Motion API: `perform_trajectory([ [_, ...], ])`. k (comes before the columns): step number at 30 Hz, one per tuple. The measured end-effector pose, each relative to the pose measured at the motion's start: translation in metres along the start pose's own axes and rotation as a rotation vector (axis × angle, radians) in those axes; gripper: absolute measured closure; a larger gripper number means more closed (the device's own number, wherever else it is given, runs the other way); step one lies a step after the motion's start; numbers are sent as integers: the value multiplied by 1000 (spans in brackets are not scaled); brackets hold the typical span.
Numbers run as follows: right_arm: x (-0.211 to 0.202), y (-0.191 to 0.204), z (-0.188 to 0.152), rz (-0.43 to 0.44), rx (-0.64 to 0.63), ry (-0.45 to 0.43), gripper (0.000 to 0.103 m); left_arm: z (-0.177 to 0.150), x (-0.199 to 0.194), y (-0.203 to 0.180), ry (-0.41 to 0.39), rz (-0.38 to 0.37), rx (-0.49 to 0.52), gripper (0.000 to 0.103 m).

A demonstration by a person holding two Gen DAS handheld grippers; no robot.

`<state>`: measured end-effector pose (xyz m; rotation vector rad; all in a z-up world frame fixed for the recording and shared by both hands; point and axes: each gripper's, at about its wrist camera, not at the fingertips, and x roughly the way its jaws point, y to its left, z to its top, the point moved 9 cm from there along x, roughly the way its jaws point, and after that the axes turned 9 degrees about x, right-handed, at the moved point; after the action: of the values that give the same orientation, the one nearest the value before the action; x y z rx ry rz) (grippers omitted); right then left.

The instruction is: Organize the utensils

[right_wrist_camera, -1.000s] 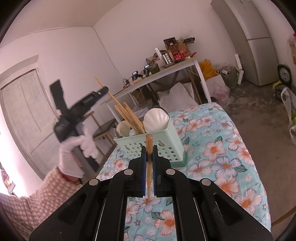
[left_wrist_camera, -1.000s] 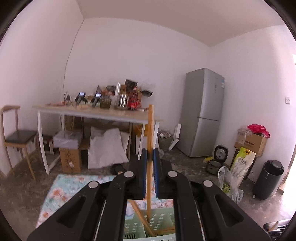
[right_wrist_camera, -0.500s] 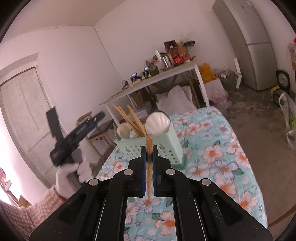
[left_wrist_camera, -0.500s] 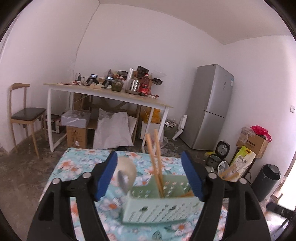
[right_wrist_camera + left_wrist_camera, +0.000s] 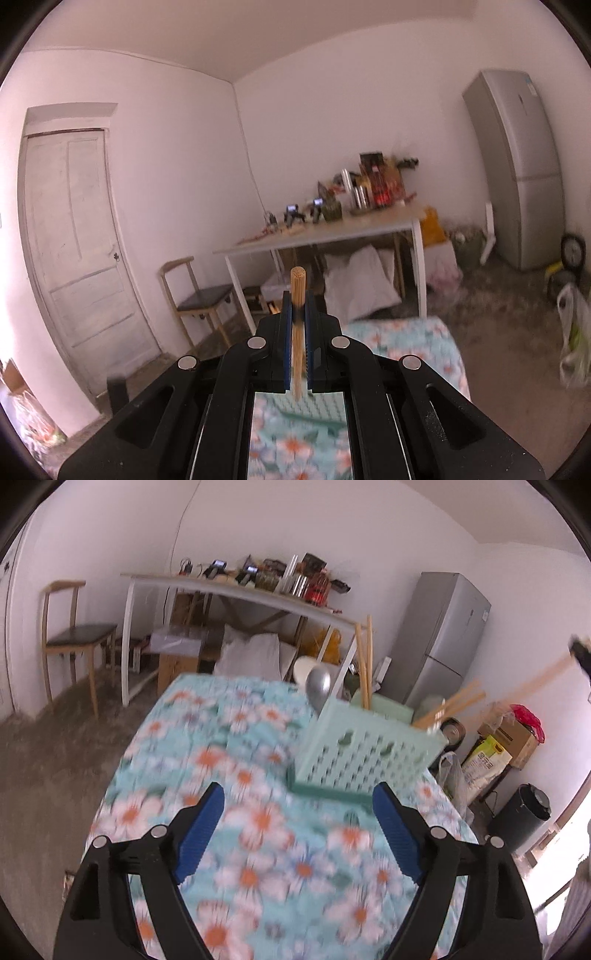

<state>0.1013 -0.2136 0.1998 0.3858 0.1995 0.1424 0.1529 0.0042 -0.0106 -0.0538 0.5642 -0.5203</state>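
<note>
Turquoise cloth with orange-and-white flowers (image 5: 236, 812) covers the worktop and fills the lower half of the left wrist view, blurred. The left tongs (image 5: 297, 834) hang above it with their blue pads spread wide and nothing between them. At about 1 o'clock from them stands a mint-green perforated basket (image 5: 365, 753) on a darker green tray, tilted in the view. It holds a metal spoon (image 5: 317, 686) and a pale ladle at its far left end, two upright wooden chopsticks (image 5: 364, 661) in the middle, and more sticks (image 5: 447, 705) leaning out toward 2 o'clock.

The right tongs (image 5: 297, 332) are closed tight on a single bamboo chopstick (image 5: 297, 291), which stands straight up between the blue pads with its blunt end showing above them. Through the gap under the pads, at 6 o'clock, part of the basket and the flowered cloth show.

The room has white walls and a rough grey floor (image 5: 44, 738). A long white table (image 5: 332, 232) loaded with bottles, jars and small gadgets stands against the far wall, with boxes and a white sack beneath it. A wooden chair (image 5: 199, 295) with a dark seat sits at its left, beside a white panelled door (image 5: 77, 236). A silver fridge (image 5: 524, 166) stands at 2 o'clock, and a black bin (image 5: 524, 812) near bags and a cardboard box.
</note>
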Motion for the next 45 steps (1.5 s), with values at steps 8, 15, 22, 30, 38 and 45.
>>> perform_trajectory([
  [8,53,10,20,-35,-47,-6,99,-28,-18,4,30,-12,16,22],
  [15,109,-9,-16,-111,-39,96,99,-37,-26,8,29,-15,24,21],
  [22,128,-34,-54,-168,2,194,75,-37,-27,9,28,-14,10,21],
  [30,72,-16,-38,-133,-10,82,54,-34,-28,-1,21,-19,27,21],
  [38,2,7,-78,-157,-116,-11,8,-23,-40,-8,-12,82,90,10],
  [45,-7,-13,-151,-285,-68,119,8,-16,-48,-15,-15,192,158,6],
])
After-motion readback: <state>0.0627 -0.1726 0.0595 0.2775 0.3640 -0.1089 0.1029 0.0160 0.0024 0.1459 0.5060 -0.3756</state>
